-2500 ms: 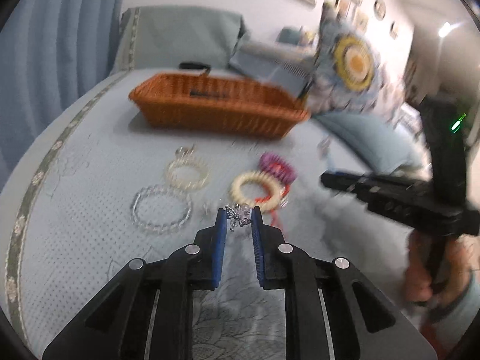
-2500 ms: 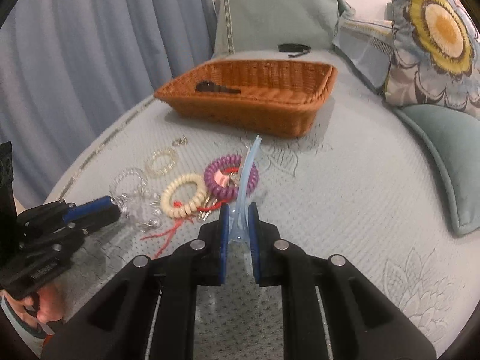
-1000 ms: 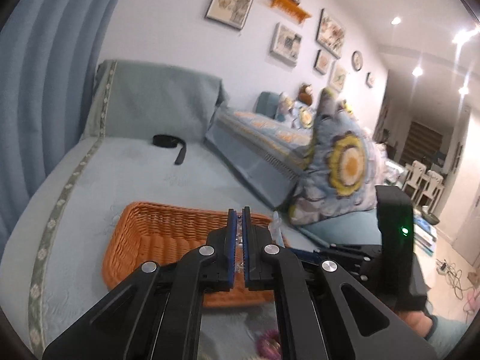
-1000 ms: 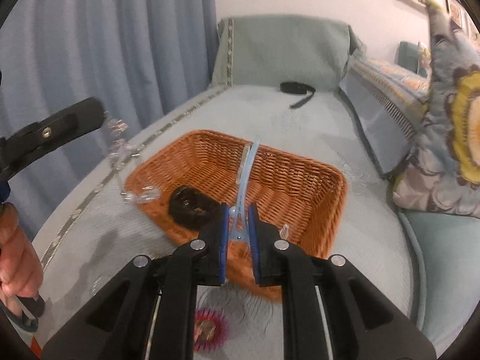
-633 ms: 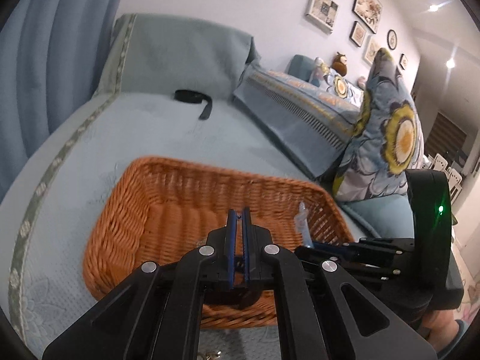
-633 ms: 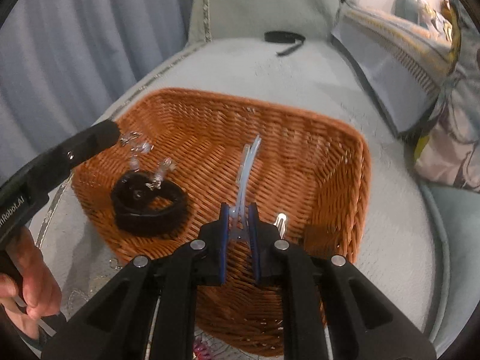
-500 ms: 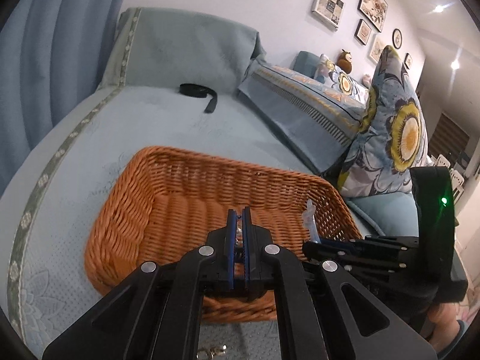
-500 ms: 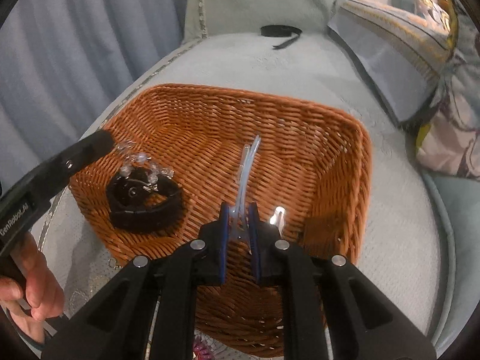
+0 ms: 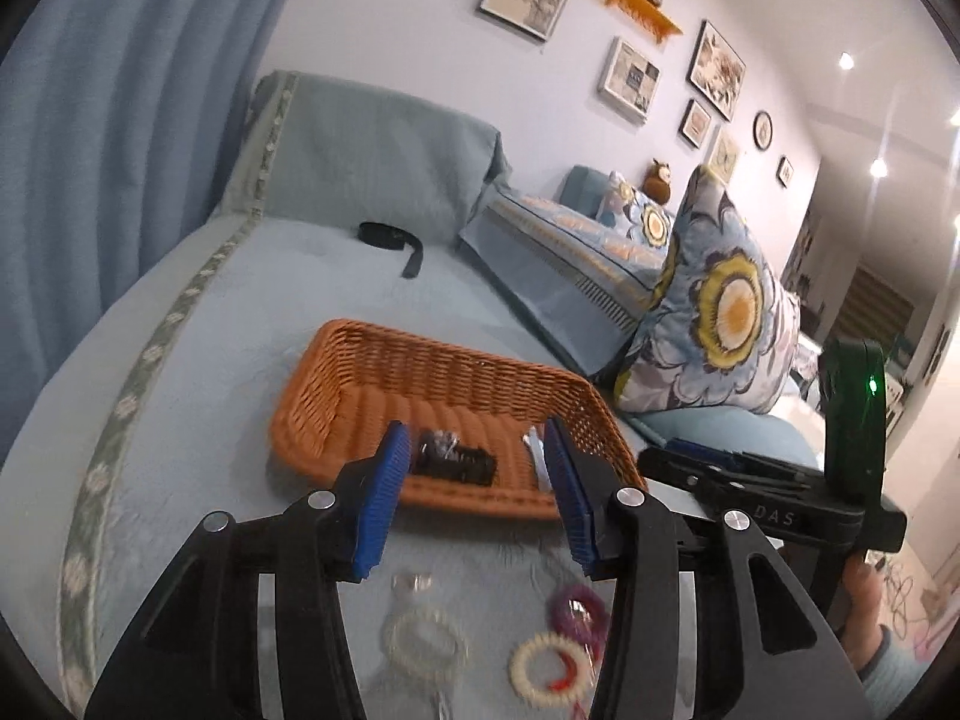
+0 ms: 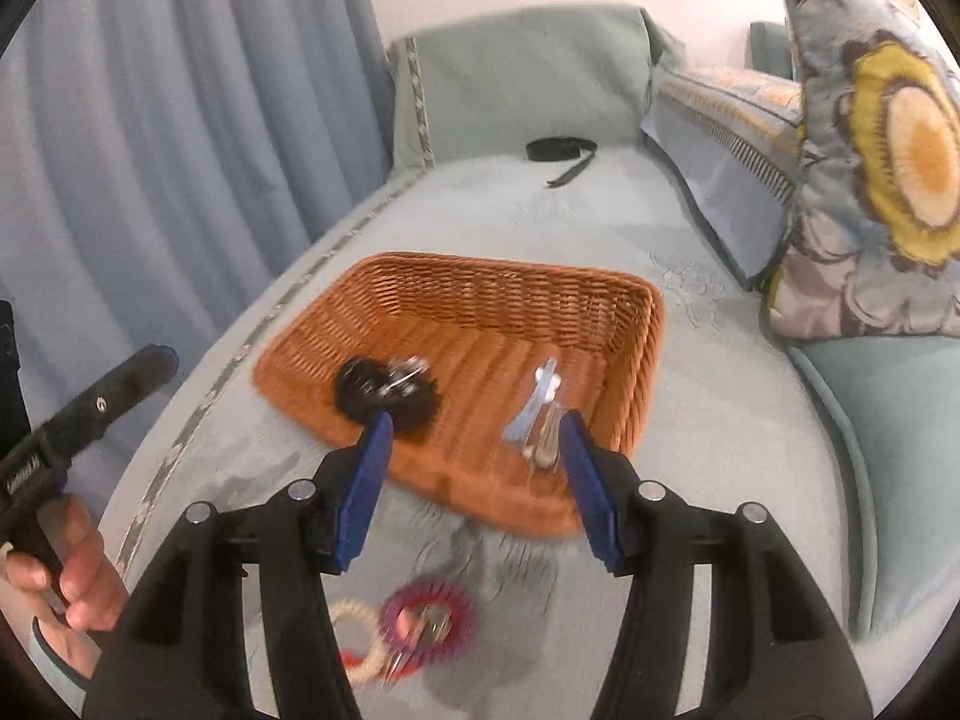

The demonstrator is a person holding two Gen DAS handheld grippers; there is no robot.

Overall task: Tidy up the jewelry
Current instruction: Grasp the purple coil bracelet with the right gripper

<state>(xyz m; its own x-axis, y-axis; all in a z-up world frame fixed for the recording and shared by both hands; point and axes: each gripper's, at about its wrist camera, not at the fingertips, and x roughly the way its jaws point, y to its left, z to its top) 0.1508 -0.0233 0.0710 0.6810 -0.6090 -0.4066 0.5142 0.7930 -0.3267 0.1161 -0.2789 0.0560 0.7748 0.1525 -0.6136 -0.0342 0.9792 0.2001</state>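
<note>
Both claws opening — empty; hair clip [image 10: 534, 402] lies in basket [image 10: 480, 282].

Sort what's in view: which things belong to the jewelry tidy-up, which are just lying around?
Job:
- wicker basket
- black scrunchie and clear hair clip in it
- purple coil band
- cream coil band
- bead bracelet

Lying about:
- black strap
- flower pillow
- curtain

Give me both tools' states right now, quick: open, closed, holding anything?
Left tool: jaws opening, nothing between them; the sparkly piece lies in the basket.
Right tool: jaws opening, empty; the pale blue clip lies in the basket.
</note>
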